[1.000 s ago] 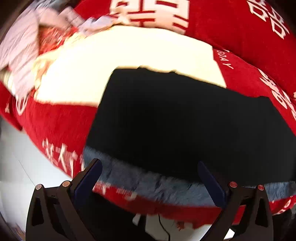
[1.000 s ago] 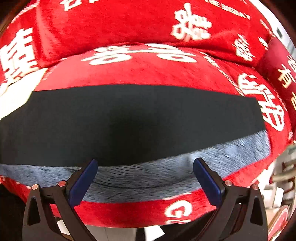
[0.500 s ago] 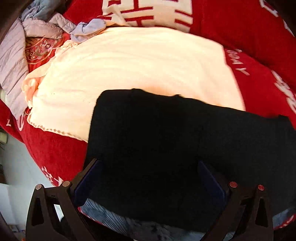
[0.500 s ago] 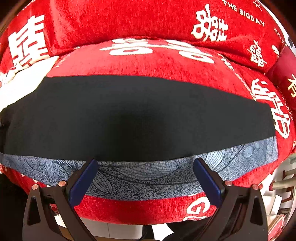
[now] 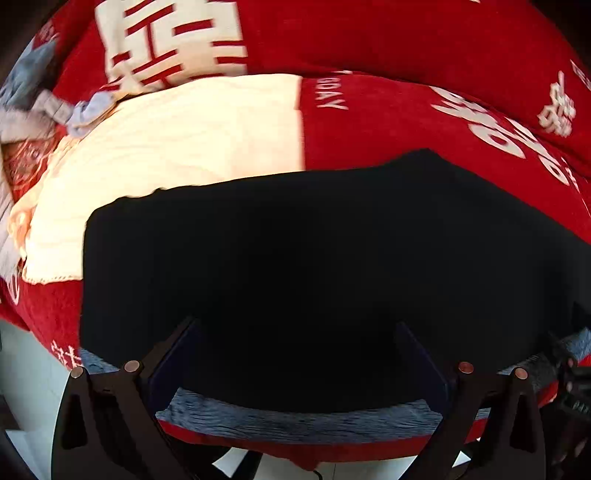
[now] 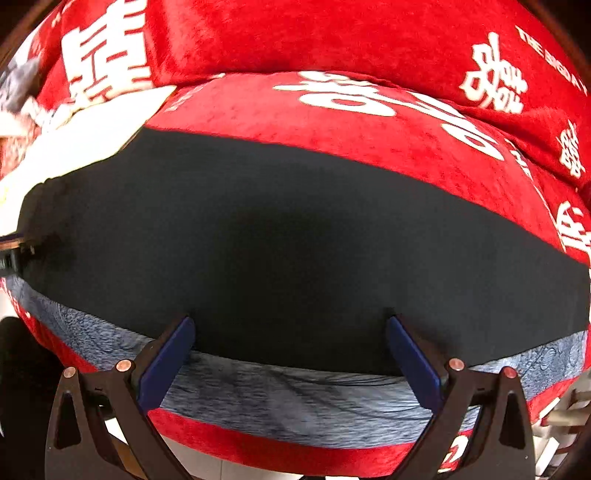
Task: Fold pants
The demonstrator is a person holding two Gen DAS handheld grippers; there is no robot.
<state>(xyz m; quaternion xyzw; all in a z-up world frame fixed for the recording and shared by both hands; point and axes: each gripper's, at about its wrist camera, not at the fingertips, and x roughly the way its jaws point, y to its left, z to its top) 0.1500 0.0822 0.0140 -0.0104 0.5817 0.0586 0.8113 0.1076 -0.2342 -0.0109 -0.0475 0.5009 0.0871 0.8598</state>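
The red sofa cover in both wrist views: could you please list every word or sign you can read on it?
"THE BIGDA…" in white, on the red sofa cover, upper right of the right wrist view; cut off at the edge.
"…DAY" in white, on the cover beside the cream cloth, left wrist view; its start is hidden.
Large white Chinese "囍" signs on the cover.
Other white characters: blurred or cut off, unreadable.
Black pants: no text.

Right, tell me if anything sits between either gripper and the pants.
Nothing visible does. The left gripper and the right gripper are both open, with only the black pants between and ahead of their fingers. The cream cloth lies beyond the pants' far edge, out of the way.
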